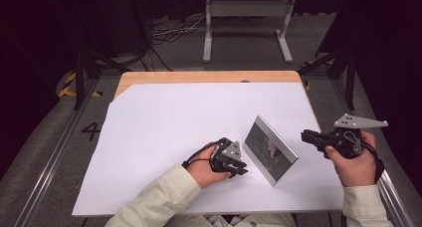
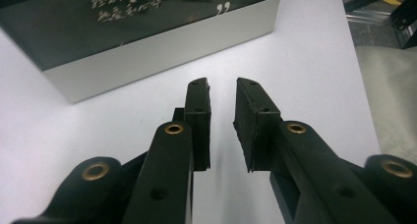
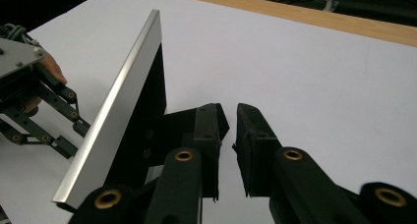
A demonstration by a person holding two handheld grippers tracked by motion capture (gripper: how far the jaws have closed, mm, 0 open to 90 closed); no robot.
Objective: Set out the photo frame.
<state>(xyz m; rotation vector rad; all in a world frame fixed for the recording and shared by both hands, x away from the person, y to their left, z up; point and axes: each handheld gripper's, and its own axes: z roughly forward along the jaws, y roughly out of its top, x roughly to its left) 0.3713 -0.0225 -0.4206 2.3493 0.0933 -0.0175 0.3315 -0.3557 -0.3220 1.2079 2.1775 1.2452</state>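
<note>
A silver-edged picture frame (image 1: 269,150) is standing tilted on the white-covered tabletop (image 1: 164,132) between the left hand-held gripper (image 1: 238,171) and right hand-held gripper (image 1: 304,135), both narrowly parted, gripping nothing.

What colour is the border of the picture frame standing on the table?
Silver-grey, around a dark picture; the picture frame shows it best in the high view.

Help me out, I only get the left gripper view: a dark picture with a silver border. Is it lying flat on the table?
Observer: No, the picture frame stands tilted on the white sheet.
Operator: What props it?
Observer: A black stand behind it, I think.
Operator: Where is the other gripper?
Observer: The right gripper is behind the picture frame, jaws slightly apart, nothing between them.
</note>
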